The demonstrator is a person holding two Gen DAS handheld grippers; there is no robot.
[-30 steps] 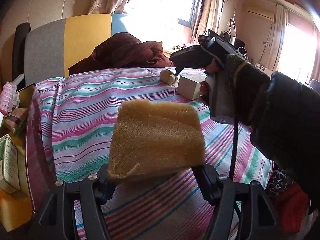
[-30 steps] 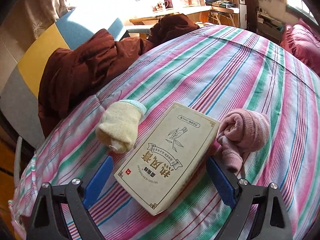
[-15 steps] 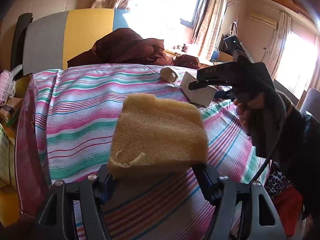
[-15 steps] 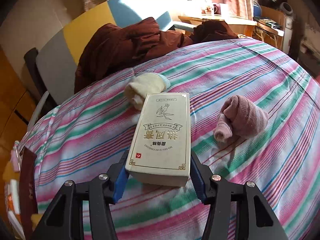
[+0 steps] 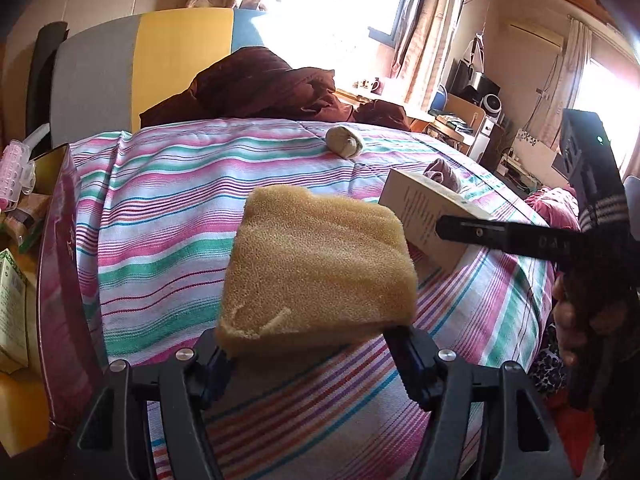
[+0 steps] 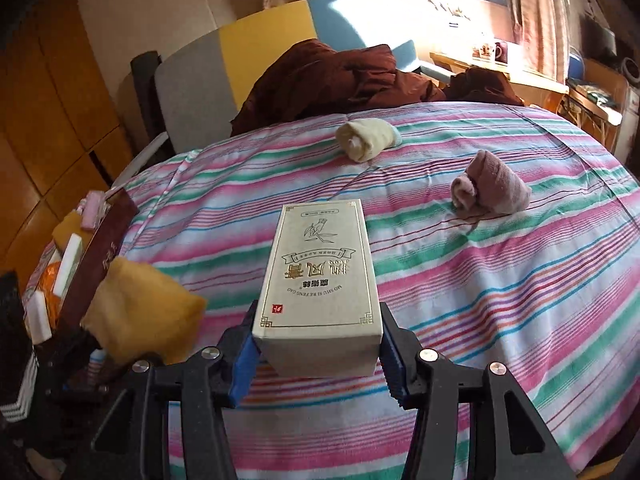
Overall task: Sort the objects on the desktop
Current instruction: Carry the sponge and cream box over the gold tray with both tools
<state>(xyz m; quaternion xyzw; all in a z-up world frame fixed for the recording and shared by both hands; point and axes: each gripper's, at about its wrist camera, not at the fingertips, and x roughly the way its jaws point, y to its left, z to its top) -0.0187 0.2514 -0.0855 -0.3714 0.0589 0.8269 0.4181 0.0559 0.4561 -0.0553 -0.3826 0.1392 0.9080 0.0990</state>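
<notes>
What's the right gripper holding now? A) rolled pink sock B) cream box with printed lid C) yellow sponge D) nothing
B: in the right wrist view the right gripper is shut on the cream box, its blue-padded fingers pressed to both sides; the pink sock lies apart on the striped cover, and the yellow sponge sits in the left gripper.

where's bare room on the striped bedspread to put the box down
Free: the wide striped bedspread in front of the pink sock roll and cream sock roll. Crowded: the left edge by the maroon box, packed with items.
</notes>
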